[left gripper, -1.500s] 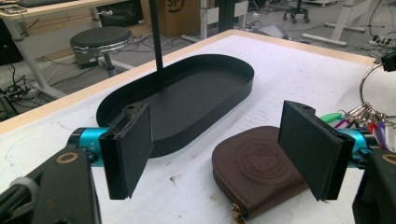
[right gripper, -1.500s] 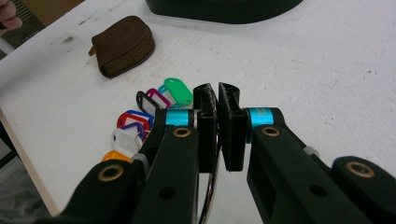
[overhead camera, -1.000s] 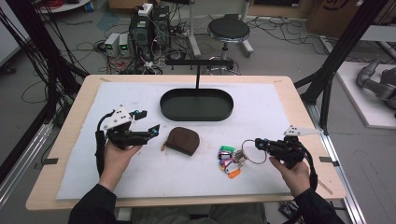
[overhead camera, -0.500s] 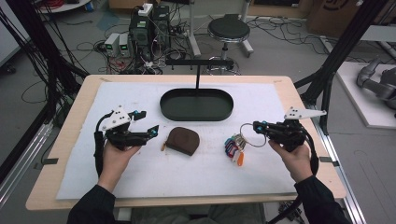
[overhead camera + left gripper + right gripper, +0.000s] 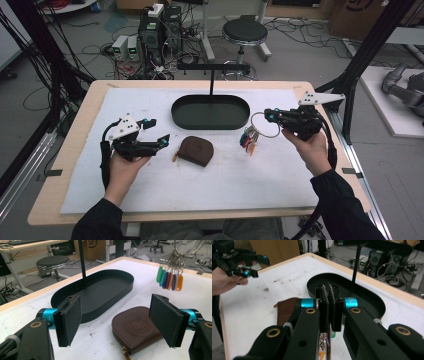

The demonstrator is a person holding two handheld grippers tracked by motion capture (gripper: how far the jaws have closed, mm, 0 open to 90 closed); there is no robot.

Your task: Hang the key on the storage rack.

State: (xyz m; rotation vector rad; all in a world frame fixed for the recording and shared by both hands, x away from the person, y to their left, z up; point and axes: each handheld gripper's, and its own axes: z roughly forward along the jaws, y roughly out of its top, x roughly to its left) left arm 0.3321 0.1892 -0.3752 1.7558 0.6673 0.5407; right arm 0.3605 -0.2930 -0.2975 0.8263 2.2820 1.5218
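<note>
Worktop [image 5: 150, 200], white-covered. Black oval metal tray [image 5: 210, 112] with hook stand: lies left of and below the keys. Right gripper [image 5: 270, 117]: fingers clamped on silver key ring with coloured tags [image 5: 250, 139], hanging mid-air. Left gripper [image 5: 156, 132]: fingers open, empty, farther off.

A wood-edged surface [image 5: 75, 150] carries a white sheet [image 5: 150, 190] over most of its top, and on that sheet lie a black oval tray [image 5: 210, 122] with an upright post and a brown pouch [image 5: 196, 150] just before it.
</note>
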